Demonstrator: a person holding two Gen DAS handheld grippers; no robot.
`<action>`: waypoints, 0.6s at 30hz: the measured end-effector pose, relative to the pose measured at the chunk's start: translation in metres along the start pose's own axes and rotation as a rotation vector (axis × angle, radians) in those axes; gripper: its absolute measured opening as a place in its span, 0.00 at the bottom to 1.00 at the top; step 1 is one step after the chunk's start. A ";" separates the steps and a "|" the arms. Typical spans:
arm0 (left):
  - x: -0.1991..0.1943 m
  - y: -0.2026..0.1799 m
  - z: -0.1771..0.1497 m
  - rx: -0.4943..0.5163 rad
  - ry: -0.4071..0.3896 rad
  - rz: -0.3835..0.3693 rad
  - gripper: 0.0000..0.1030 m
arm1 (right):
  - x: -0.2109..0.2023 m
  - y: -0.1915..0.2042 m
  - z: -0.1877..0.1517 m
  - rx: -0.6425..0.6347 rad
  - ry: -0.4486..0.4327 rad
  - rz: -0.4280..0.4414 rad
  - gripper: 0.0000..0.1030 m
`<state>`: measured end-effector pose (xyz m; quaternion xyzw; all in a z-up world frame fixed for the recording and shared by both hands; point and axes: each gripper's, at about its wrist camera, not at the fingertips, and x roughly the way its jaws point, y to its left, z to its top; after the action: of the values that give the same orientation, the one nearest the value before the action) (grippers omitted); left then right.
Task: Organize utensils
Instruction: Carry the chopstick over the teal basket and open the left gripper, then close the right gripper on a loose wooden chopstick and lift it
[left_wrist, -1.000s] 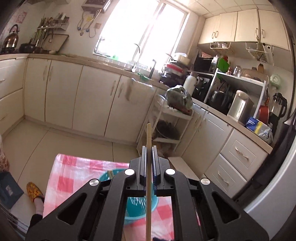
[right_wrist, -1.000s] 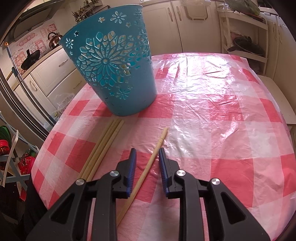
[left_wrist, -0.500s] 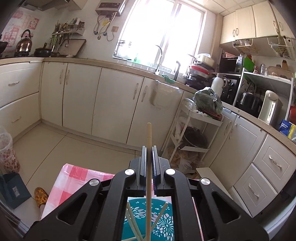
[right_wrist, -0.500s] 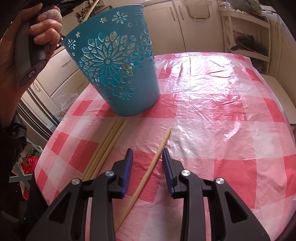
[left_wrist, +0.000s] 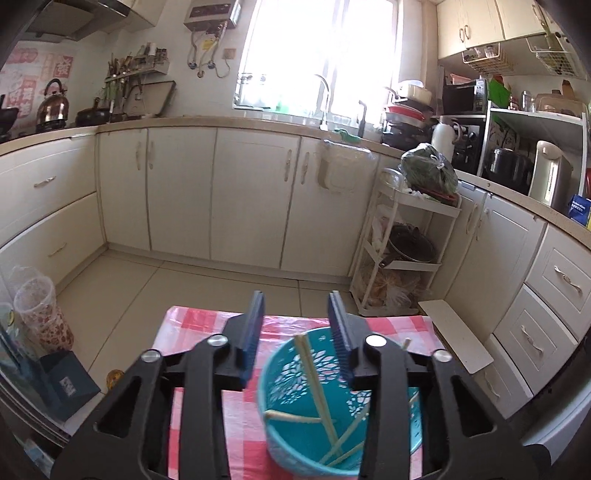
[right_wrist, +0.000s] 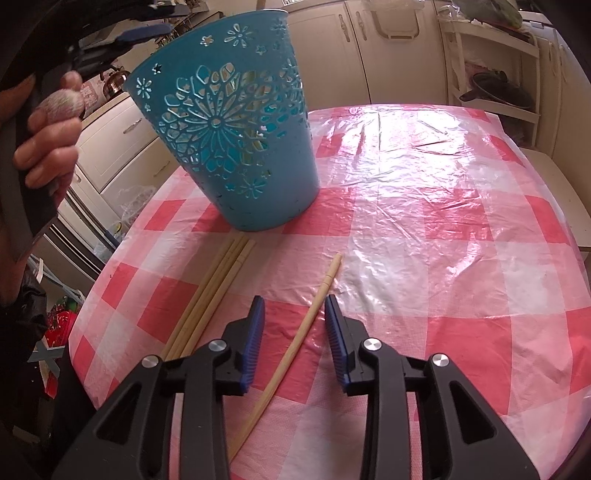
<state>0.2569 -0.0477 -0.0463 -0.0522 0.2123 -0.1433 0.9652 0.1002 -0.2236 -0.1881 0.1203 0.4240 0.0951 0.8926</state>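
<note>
Tabletop (right_wrist: 424, 206): several chopsticks (left_wrist: 317, 384) in bin (right_wrist: 236, 140), left gripper (left_wrist: 295, 332) just released, right gripper (right_wrist: 294, 332) agape astride single chopstick (right_wrist: 295, 343), bundle (right_wrist: 207, 299) left.

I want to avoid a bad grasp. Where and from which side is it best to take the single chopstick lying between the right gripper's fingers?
Probably its thin middle, from above: the single chopstick lies flat on the tablecloth, already between the open right gripper fingers, clear of the bundle.

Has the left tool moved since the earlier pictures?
Yes. The left tool has sunk toward the blue basket, which has risen in its view; its jaws have just opened, nothing between them now.
</note>
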 end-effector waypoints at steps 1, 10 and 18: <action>-0.009 0.007 -0.003 -0.008 -0.019 0.023 0.51 | -0.001 -0.001 0.000 0.004 0.000 -0.003 0.32; -0.013 0.109 -0.090 -0.195 0.151 0.217 0.71 | 0.007 0.027 -0.002 -0.116 0.007 -0.198 0.23; 0.012 0.117 -0.134 -0.223 0.264 0.194 0.71 | 0.006 0.024 0.006 -0.186 0.116 -0.146 0.13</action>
<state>0.2404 0.0545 -0.1912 -0.1191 0.3555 -0.0308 0.9266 0.1068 -0.1996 -0.1816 0.0000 0.4717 0.0757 0.8785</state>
